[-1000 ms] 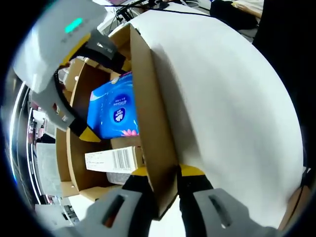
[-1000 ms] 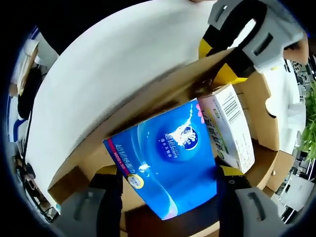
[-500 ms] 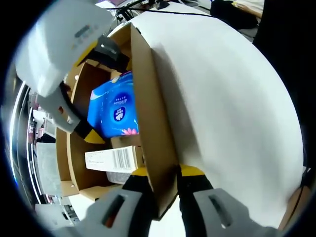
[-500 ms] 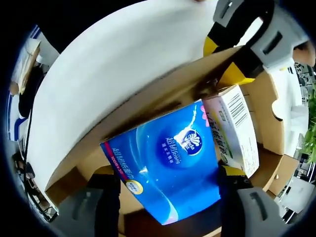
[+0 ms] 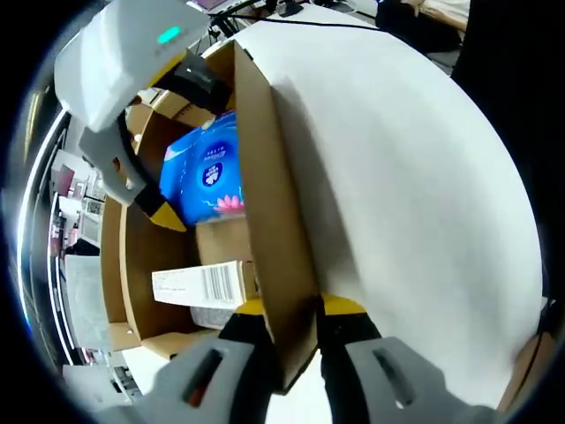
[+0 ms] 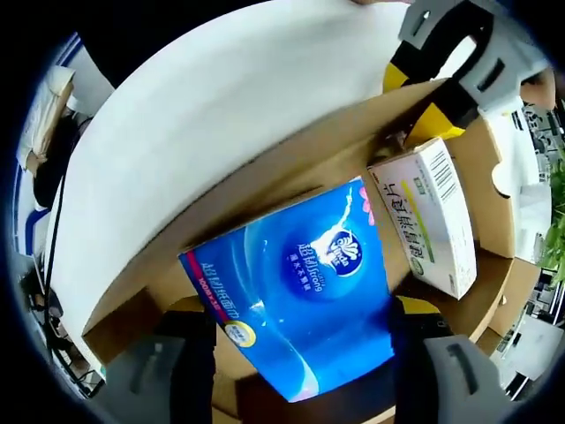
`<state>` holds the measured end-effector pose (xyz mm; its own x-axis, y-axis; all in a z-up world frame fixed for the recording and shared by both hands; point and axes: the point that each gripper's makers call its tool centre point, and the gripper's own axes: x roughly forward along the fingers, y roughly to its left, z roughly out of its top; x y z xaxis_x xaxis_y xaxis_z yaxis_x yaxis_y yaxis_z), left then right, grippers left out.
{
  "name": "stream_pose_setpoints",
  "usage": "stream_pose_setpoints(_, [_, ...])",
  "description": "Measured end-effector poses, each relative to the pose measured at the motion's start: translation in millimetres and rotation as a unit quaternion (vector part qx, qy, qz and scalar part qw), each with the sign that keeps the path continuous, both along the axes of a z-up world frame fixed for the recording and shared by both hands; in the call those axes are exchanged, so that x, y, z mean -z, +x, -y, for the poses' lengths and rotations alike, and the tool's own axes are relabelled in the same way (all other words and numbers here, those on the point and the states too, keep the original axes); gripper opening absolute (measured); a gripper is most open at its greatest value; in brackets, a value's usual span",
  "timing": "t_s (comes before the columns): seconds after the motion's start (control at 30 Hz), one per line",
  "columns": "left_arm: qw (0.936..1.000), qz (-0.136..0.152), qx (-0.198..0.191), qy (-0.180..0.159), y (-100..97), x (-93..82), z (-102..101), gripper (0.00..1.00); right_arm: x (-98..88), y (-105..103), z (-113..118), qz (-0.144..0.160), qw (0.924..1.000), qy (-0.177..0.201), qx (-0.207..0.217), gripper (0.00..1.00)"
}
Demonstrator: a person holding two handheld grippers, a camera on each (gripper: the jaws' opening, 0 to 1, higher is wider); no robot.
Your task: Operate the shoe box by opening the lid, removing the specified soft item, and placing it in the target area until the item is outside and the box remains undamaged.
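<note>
The cardboard shoe box (image 5: 141, 265) stands with its white lid (image 5: 388, 194) raised. My left gripper (image 5: 284, 322) is shut on the lid's brown edge, jaws on either side of it. In the right gripper view that same gripper (image 6: 433, 79) grips the lid edge at the upper right. My right gripper (image 6: 300, 322) is shut on the blue soft tissue pack (image 6: 296, 291), holding it by its two sides above the box floor. In the left gripper view the right gripper (image 5: 190, 146) carries the blue pack (image 5: 203, 177) near the lid's inner face.
A small white carton with a barcode (image 5: 199, 283) lies inside the box; it appears as a white and green carton (image 6: 428, 221) beside the pack. Desks and cables lie beyond the lid. A plant (image 6: 552, 230) stands at the right.
The right gripper has lifted the blue pack up and away from the white carton, which stays in the box. The left gripper still holds the lid edge.
</note>
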<state>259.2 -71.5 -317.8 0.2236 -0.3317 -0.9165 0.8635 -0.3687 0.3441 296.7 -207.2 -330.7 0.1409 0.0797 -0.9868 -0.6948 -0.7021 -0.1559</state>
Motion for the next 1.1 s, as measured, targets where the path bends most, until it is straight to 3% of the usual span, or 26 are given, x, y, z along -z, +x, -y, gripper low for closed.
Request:
stream_pose_setpoints(0.23, [1.0,0.0,0.0,0.001,0.2,0.4,1,0.15,-0.8,-3,14,-0.007,0.9999,-0.013,0.003,0.84])
stream_pose_setpoints(0.63, [1.0,0.0,0.001,0.001,-1.7,0.9,1,0.15,-2.7,-2,12,-0.011,0.9995,-0.026,-0.015,0.83])
stream_pose_setpoints(0.7, [1.0,0.0,0.002,0.001,-1.2,1.2,1,0.15,-0.9,-1,11,-0.009,0.9984,-0.031,-0.047,0.82])
stream_pose_setpoints(0.77, [1.0,0.0,0.002,0.002,-0.1,1.5,1,0.15,-0.5,4,17,0.014,0.9917,-0.062,-0.112,0.81])
stream_pose_setpoints(0.9, [1.0,0.0,0.001,0.001,0.4,1.7,1,0.15,3.3,2,13,0.005,0.9919,-0.05,-0.117,0.81])
stream_pose_setpoints(1.0, [1.0,0.0,0.002,0.001,0.7,1.8,1,0.15,7.2,-5,8,-0.002,0.9872,-0.058,-0.149,0.81])
stream_pose_setpoints(1.1, [1.0,0.0,0.002,0.002,0.6,1.8,1,0.15,7.9,-2,9,-0.005,0.988,-0.062,-0.141,0.81])
